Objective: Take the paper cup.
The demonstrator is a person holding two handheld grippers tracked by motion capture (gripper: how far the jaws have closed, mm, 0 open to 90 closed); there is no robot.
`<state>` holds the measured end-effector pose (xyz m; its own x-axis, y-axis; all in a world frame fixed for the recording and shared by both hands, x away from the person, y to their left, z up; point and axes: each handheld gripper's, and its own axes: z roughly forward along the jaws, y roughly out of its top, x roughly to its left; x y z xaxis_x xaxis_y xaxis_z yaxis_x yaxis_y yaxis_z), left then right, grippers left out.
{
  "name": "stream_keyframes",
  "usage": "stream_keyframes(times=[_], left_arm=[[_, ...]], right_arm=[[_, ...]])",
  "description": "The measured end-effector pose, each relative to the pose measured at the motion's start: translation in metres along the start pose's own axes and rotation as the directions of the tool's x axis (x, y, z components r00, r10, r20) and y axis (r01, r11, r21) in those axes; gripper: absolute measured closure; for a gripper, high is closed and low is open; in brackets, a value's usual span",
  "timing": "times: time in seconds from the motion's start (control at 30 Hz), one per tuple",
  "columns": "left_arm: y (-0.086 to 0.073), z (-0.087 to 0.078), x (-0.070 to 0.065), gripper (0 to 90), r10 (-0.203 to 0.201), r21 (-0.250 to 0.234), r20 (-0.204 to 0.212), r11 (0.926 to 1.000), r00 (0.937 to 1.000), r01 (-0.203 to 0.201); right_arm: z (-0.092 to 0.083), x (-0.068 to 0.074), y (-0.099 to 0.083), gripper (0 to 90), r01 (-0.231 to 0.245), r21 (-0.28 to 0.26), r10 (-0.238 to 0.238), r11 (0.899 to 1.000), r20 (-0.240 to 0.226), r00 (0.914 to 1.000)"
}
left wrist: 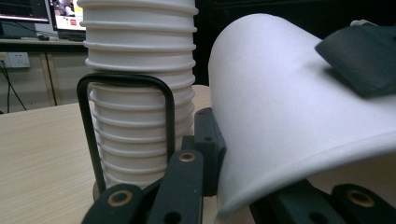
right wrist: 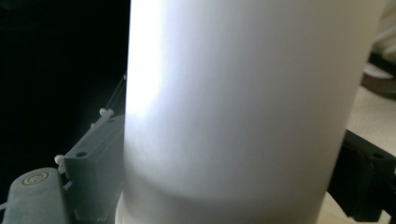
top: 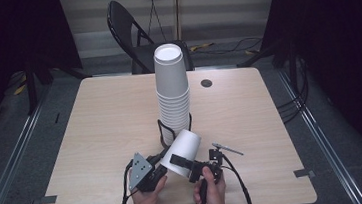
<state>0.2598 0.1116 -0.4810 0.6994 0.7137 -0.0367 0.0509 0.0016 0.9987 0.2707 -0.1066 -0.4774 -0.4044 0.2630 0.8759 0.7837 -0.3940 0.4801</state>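
The person's two hands enter at the near table edge, the left hand (top: 147, 200) bearing the left gripper (top: 159, 168) and the right hand (top: 210, 192) bearing the right gripper (top: 182, 163). Between them, tilted with its closed base up and away and its rim toward the hands, is a single white paper cup (top: 183, 151), held off the wooden table (top: 100, 120) just in front of the cup stack. Left gripper: jaws clenched on the rim wall of the paper cup (left wrist: 289, 116), one jaw outside the wall and the other under its edge, as the left gripper view shows. Right gripper: one black jaw lies across the outside of the cup wall in the high view, and in the right gripper view the cup (right wrist: 233, 112) stands between the two jaws, so this gripper is grasping the cup body. Directly behind the held cup stands the cup stack (top: 172, 90), a tall column of nested white cups, upright in a black wire holder (left wrist: 126, 126) whose loop rises around its lower part. Beyond the stack, a small round dark grommet (top: 206, 83) is set in the tabletop, and a black folding chair (top: 132, 31) stands past the far edge.
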Motion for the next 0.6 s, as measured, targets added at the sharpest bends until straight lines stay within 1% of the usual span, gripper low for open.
stream_keyframes(times=[0.03,0.07,0.13,0.17,0.2,0.3,0.33,0.4,0.5,0.6], left_arm=[[0.0,0.0,-0.001,85.5,-0.015,0.002,0.003,0.9999,0.9999,0.015],[-0.001,-0.001,0.0,85.6,-0.01,0.006,0.01,0.9999,0.9999,0.01],[-0.001,-0.001,0.002,85.6,-0.014,0.017,0.02,0.9998,0.9997,0.014],[-0.001,-0.002,0.001,85.7,-0.026,0.019,0.025,0.9995,0.9994,0.025],[-0.001,-0.002,0.002,85.7,-0.028,0.025,0.03,0.9993,0.9992,0.027],[0.0,-0.003,0.003,85.7,-0.033,0.04,0.047,0.9987,0.9984,0.031],[0.0,-0.003,0.004,85.8,-0.053,0.047,0.06,0.9976,0.9968,0.05],[0.0,-0.003,0.006,85.7,-0.061,0.061,0.077,0.9966,0.9952,0.056],[0.001,-0.004,0.007,85.7,-0.064,0.089,0.096,0.9945,0.9934,0.055],[0.005,-0.006,0.008,85.7,-0.041,0.126,0.108,0.9917,0.9933,0.027]], right_arm=[[-0.001,0.0,0.001,11.9,0.004,-0.007,-0.004,1.0,0.001,1.0],[-0.002,0.0,0.002,12.0,0.006,-0.014,-0.006,1.0,0.006,1.0],[-0.004,-0.001,0.005,12.5,0.014,-0.029,-0.013,0.999,0.011,0.9998],[-0.005,-0.001,0.006,12.6,0.009,-0.033,-0.009,0.999,0.014,0.9999],[-0.006,-0.001,0.008,12.7,0.013,-0.04,-0.013,0.999,0.017,0.9998],[-0.01,-0.001,0.013,12.7,0.036,-0.056,-0.035,0.998,0.031,0.9989],[-0.011,-0.001,0.015,12.8,0.049,-0.064,-0.047,0.997,0.04,0.9981],[-0.014,-0.001,0.018,12.8,0.056,-0.07,-0.053,0.996,0.047,0.9975],[-0.016,-0.002,0.021,12.8,0.076,-0.075,-0.071,0.994,0.063,0.9954],[-0.02,-0.001,0.024,12.7,0.102,-0.079,-0.096,0.992,0.085,0.9918]])
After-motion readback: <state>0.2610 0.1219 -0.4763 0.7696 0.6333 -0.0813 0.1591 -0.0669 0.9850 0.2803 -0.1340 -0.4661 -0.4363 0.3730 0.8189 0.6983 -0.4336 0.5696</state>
